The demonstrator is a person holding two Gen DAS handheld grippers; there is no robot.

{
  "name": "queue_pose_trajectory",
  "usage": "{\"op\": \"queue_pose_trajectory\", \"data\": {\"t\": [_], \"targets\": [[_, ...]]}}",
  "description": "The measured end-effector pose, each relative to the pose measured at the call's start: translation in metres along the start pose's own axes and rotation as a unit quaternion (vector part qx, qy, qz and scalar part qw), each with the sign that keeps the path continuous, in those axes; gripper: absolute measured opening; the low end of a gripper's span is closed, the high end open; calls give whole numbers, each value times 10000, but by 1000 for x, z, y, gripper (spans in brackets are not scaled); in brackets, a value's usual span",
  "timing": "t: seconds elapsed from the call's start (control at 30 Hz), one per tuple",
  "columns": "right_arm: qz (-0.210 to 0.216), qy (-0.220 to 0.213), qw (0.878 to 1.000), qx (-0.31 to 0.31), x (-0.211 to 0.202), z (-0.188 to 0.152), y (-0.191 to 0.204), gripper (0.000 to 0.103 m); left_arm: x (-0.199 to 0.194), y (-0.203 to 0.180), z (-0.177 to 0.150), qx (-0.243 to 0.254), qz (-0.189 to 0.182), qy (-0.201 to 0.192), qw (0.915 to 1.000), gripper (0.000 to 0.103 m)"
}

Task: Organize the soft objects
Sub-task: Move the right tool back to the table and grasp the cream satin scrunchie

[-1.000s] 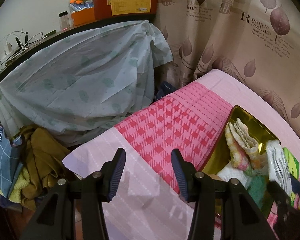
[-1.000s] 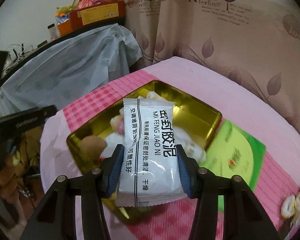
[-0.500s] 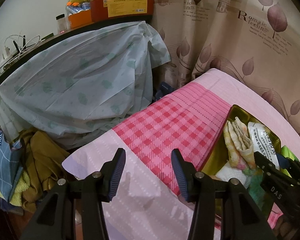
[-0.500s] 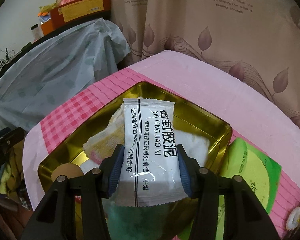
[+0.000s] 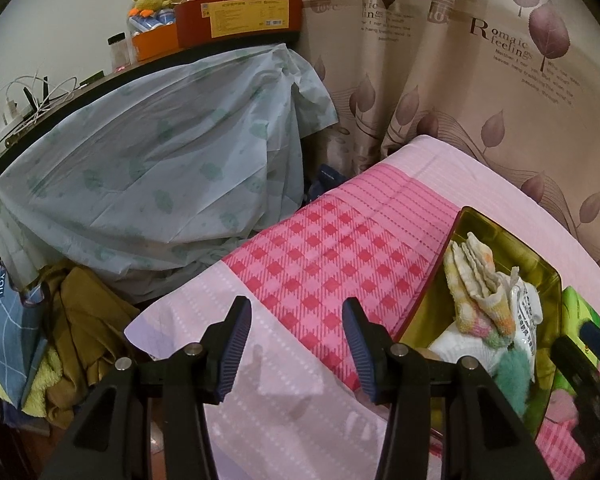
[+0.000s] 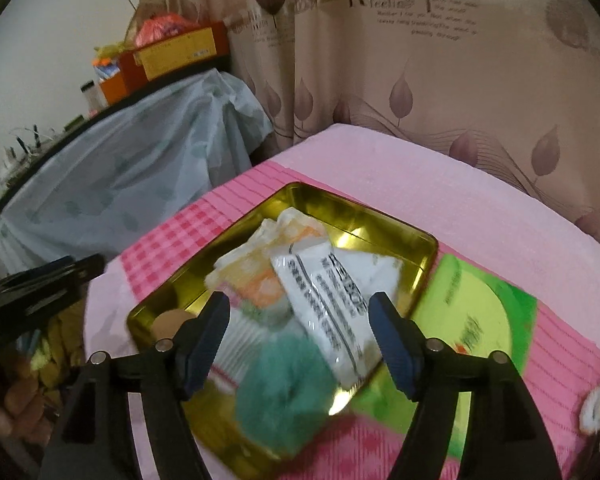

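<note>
A gold tin tray point(image 6: 380, 226) sits on the pink bedspread point(image 6: 440, 200). In it lie a white sealed packet with black writing point(image 6: 328, 304), a yellow-and-orange cloth point(image 6: 256, 276), a white cloth point(image 6: 372, 268) and a teal fluffy thing point(image 6: 288, 384). My right gripper point(image 6: 300, 340) is open and empty just above the tray, with the packet lying loose below it. My left gripper point(image 5: 296, 348) is open and empty over the pink checked cover, left of the tray point(image 5: 500, 236). The packet point(image 5: 526, 316) and the yellow cloth point(image 5: 476, 280) show there too.
A green packet point(image 6: 472, 320) lies on the bed right of the tray. A plastic-covered table point(image 5: 152, 184) with boxes on top stands behind the bed. A leaf-patterned curtain point(image 5: 480, 80) hangs at the back. Clothes point(image 5: 76, 328) are piled on the floor at left.
My right gripper has opened and let go of the white packet, which now lies tilted in the tray. The right gripper has drawn back. The left gripper has barely moved.
</note>
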State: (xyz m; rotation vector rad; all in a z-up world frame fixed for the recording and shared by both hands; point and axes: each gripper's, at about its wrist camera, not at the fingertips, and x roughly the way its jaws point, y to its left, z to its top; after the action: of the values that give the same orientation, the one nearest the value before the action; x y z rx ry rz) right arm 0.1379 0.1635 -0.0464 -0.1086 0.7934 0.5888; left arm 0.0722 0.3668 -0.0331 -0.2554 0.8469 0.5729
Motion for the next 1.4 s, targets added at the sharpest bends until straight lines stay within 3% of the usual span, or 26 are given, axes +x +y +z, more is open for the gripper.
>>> {"op": "queue_pose_trajectory", "data": {"t": [0.13,0.27,0.53,0.73,0.93,1.27,1.4], "targets": [[96,-164,9997,138,-34,-16,-9,71,-1,-1,0,7,-6,-24,10000,48],[-128,-319,9993,156,-69,-34,-28,72,-1,-2,-1,28,2,-25,10000,48],[-1039,-517,9917,553,-134,-74,-107,76,-2,-1,-1,40,-1,-22,10000,48],[-1833,-409,9753,1159,-163,-103,-187,76,-3,-3,-1,61,-1,-38,10000,48],[-2156,-218,9634,1576,-160,-121,-242,81,-2,-5,-2,126,-13,-33,9999,48],[-2181,41,9613,1686,-124,-128,-279,81,0,-4,0,222,-48,-17,9997,48],[-2176,155,9627,1603,-114,-133,-282,55,0,-4,-2,242,-42,-10,9997,48]]}}
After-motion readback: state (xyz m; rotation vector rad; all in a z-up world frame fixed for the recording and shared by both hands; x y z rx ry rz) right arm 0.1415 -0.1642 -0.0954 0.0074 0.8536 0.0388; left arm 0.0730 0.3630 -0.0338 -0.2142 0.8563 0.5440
